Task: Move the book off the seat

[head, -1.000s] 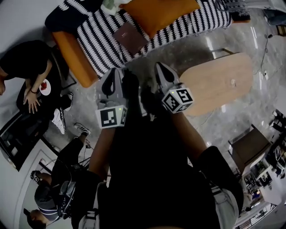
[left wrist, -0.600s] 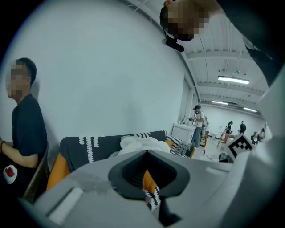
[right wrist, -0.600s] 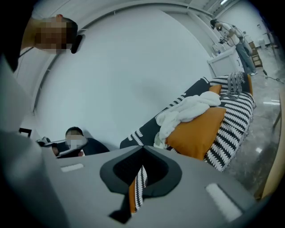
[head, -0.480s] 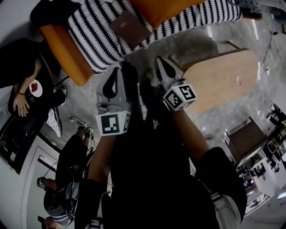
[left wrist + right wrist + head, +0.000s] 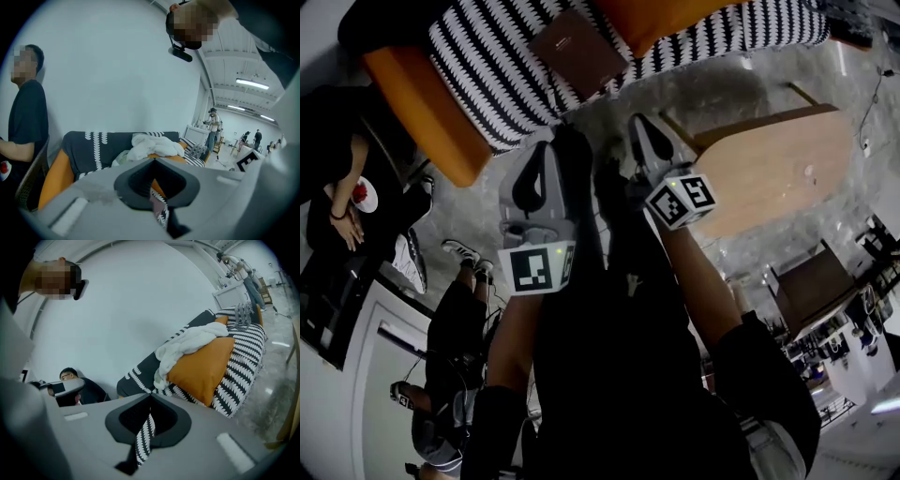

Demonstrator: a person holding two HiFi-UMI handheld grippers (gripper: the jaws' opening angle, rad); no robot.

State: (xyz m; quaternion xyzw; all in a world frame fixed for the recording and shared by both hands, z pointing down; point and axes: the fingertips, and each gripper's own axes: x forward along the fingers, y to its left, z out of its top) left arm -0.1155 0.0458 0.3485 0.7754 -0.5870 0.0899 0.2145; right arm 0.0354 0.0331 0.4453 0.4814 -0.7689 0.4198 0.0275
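A brown book (image 5: 578,52) lies flat on the sofa's seat, on its black-and-white striped cover (image 5: 487,56). Both grippers are held side by side in the air in front of the sofa, short of the book and apart from it. My left gripper (image 5: 546,148) points at the seat's front edge, with its jaws shut together and nothing in them. My right gripper (image 5: 639,122) is beside it to the right, below the book's right corner, also shut and empty. In the left gripper view the jaws (image 5: 153,160) meet at the tip. The right gripper view shows the same (image 5: 150,397).
An orange cushion (image 5: 201,369) and a white cloth (image 5: 187,345) lie on the sofa. Its orange armrest (image 5: 422,112) is at the left. A wooden table (image 5: 769,169) stands to the right. One person sits at the left (image 5: 337,187); another stands at the lower left (image 5: 455,319).
The head view has moved closer to the sofa, so the book now sits lower and larger in frame. Both grippers stay shut and keep their places side by side.
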